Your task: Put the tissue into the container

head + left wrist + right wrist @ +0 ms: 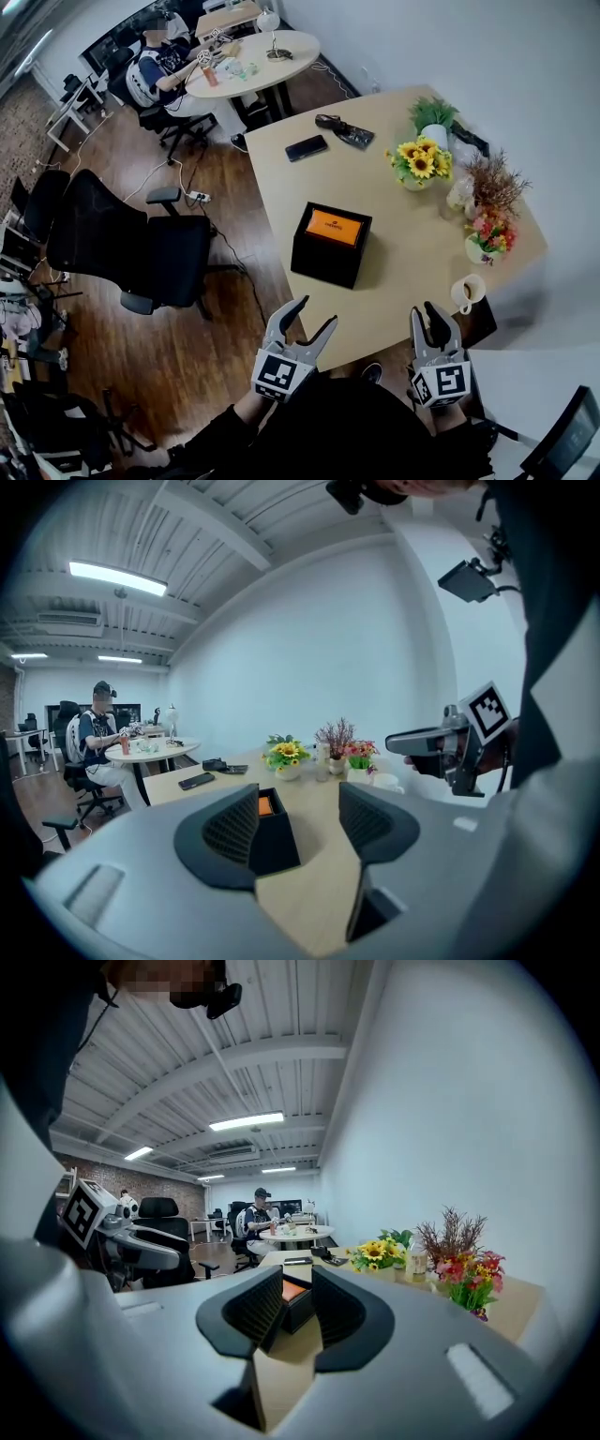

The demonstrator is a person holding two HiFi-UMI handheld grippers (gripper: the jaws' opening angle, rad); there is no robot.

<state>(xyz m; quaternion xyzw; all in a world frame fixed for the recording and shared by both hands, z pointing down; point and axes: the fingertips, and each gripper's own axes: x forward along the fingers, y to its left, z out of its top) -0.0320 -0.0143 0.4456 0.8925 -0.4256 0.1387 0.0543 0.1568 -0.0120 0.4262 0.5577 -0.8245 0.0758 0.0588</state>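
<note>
Nearest, at the table's near edge, both grippers are held in the air. The left gripper (315,314) is seen with its jaws spread wide and nothing between them. The right gripper (425,314) is seen with its jaws drawn close, a narrow gap left between the pads, and nothing is gripped there either.

Farther in, near the middle of the table (403,253), a black box (330,251) is set, well apart from both grippers; it is taken to be the container. An orange patch (335,227) lies on its top. No loose tissue can be made out with certainty; whether the orange patch is the tissue pack cannot be told.

The reach toward the box is judged to be the step in hand. It would be done best if both grippers were brought forward level over the near edge, the right jaws widened before any pinch, and the box steadied from the left.

To the near right a cup (467,292) should be cleared. Farther off, the sunflowers (420,161) and a phone (306,147) need not be touched.
</note>
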